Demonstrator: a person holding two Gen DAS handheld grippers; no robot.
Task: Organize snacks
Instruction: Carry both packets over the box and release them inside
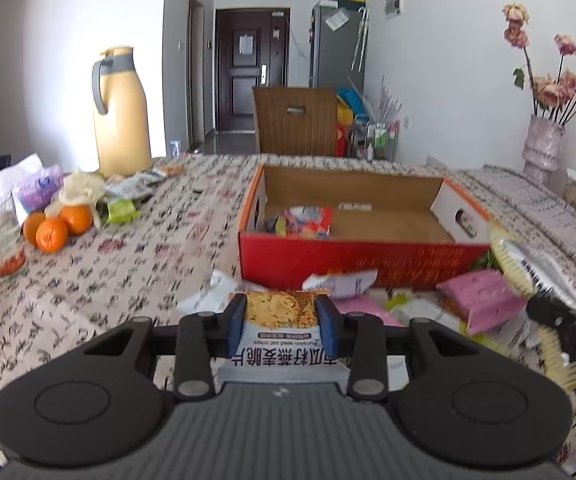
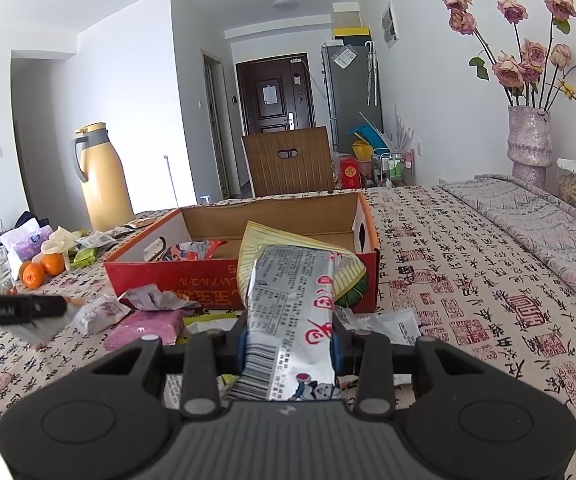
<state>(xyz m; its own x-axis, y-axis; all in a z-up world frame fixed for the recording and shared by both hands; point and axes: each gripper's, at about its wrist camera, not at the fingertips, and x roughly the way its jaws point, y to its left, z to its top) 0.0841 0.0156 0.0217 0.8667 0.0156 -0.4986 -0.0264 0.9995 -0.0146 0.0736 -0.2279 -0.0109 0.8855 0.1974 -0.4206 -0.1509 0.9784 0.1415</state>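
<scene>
Red cardboard box (image 1: 351,258) sat dead ahead at 12 o'clock from both claws, its long side running crosswise to us. Our left gripper (image 1: 281,322) was clamped on an oat crisp packet (image 1: 282,328); the right gripper (image 2: 289,338) pinched a silvery snack bag (image 2: 293,300), its length pointing boxward. Right looked nearer, we reckoned.
</scene>
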